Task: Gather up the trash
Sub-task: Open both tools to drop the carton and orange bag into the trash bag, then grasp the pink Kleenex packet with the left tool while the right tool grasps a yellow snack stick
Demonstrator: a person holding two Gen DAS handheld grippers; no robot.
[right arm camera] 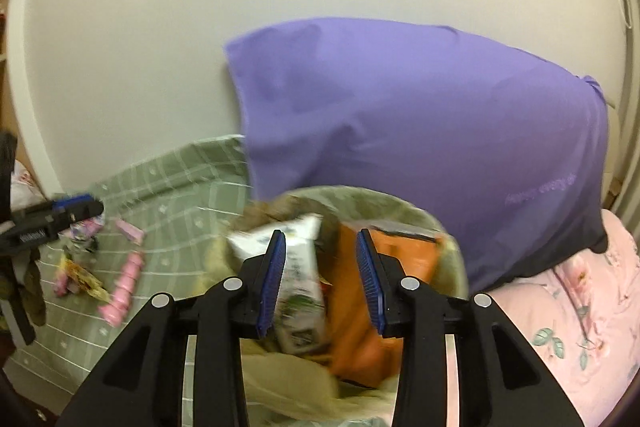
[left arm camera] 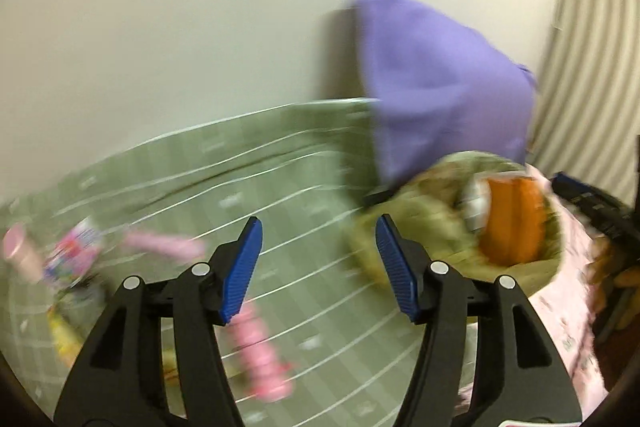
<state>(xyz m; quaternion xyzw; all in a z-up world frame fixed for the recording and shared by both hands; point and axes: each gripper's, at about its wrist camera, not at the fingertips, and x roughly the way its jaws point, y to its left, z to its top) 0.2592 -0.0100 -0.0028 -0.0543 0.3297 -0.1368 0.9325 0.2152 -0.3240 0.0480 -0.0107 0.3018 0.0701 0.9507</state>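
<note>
Wrappers (right arm camera: 120,279) lie scattered on the green sheet (right arm camera: 180,203) — uncollected. We hold the right gripper (right arm camera: 322,279) spread and empty above the trash bag (right arm camera: 400,203); left gripper (left arm camera: 318,267) likewise spread, empty.

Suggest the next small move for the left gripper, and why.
Probably swing the left gripper left toward the pink wrappers on the green checked sheet. Its jaws are open and empty, the bag already holds an orange packet, and loose trash lies on the sheet. The view is blurred, so exact placement is uncertain.
</note>
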